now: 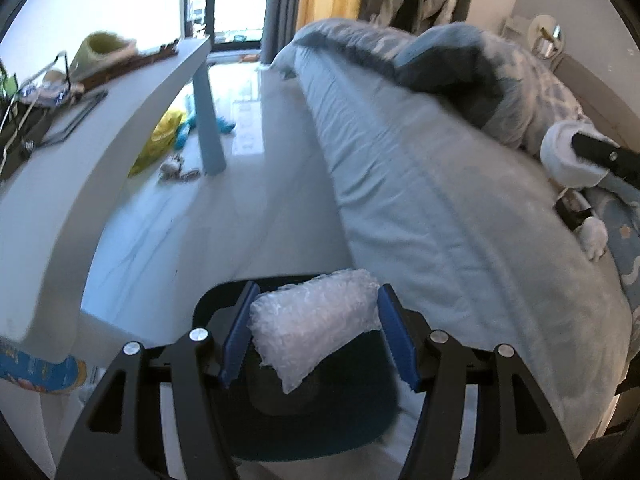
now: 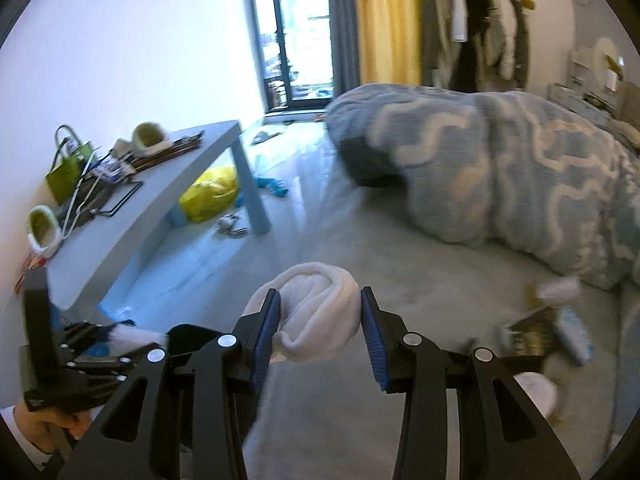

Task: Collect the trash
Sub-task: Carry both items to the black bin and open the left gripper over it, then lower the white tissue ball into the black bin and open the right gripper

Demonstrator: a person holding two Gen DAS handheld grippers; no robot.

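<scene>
**Both grippers loaded: bubble wrap left, white cloth right**

Left wrist view, left to right: grey table (image 1: 120, 128) along the left edge with clutter on top, a green fuzzy slipper (image 1: 102, 50) at its far end. Yellow bag (image 1: 160, 140) on the floor under the table. Pale shiny floor (image 1: 256, 168) runs down the middle to the balcony door. Left gripper (image 1: 316, 328) low centre, jaws narrowed onto a wad of bubble wrap (image 1: 312, 320); both blue pads press its sides, wad off the floor, a dark bin (image 1: 304, 420) below it. Bed (image 1: 460, 240) with light blue sheet fills the right; rumpled blue quilt (image 1: 500, 80) on top.

Right wrist view, left to right: the left gripper's body shows at the far left edge, a hand (image 2: 52, 426) gripping its handle. Green bag (image 2: 68, 172) and a second slipper (image 2: 42, 234) on the table. Right gripper (image 2: 320, 336) centre, jaws narrowed onto a rolled white cloth (image 2: 316, 316), pads touching both sides, held above the bed edge. More small litter (image 2: 552, 320) lies blurred on the bed, right of the gripper, near the quilt; cannot tell what it is.
</scene>
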